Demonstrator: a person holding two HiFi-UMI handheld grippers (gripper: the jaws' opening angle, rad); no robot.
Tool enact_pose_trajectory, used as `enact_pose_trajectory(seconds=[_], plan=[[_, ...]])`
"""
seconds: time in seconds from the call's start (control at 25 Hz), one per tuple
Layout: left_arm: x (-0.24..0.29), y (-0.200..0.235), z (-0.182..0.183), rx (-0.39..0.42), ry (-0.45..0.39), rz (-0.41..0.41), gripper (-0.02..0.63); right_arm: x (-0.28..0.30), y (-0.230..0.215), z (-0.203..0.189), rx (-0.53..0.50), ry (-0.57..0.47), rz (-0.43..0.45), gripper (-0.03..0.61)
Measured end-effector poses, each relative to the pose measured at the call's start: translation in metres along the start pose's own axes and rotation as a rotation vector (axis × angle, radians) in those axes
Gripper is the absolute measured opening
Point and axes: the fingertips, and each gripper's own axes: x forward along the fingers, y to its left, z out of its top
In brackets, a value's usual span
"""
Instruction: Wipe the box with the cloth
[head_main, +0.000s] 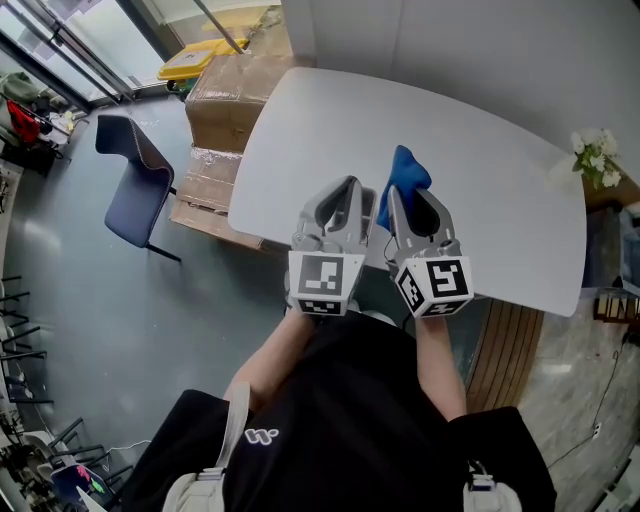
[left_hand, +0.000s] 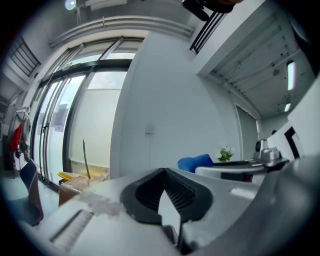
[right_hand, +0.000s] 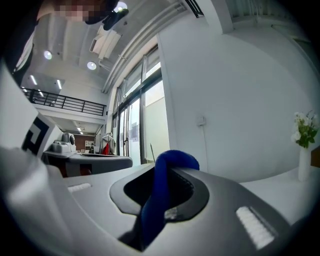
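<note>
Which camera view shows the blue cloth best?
The right gripper view: the blue cloth fills the centre, pinched between the jaws. The head view shows its top; the left gripper view only a small blue patch.

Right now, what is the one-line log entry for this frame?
right gripper: jaws shut on blue cloth | left gripper: jaws shut, empty | both at white table near edge | not wiping

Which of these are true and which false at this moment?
1. The right gripper is shut on the blue cloth. True.
2. The left gripper grips a corner of that cloth too. False: its jaws are together with nothing between them.
3. A box stands on the white table. False: the cardboard boxes sit on the floor past the table's left edge.
4. A vase of white flowers stands at the table's right end. True.
</note>
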Motion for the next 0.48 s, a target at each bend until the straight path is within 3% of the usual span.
enact_pose_trajectory(seconds=[0.48], plan=[[-0.0072, 0.0031, 0.0009, -0.008, -0.004, -0.004, 0.000, 0.0014, 0.0044, -0.0016, -0.002, 0.002, 0.001, 0.052]])
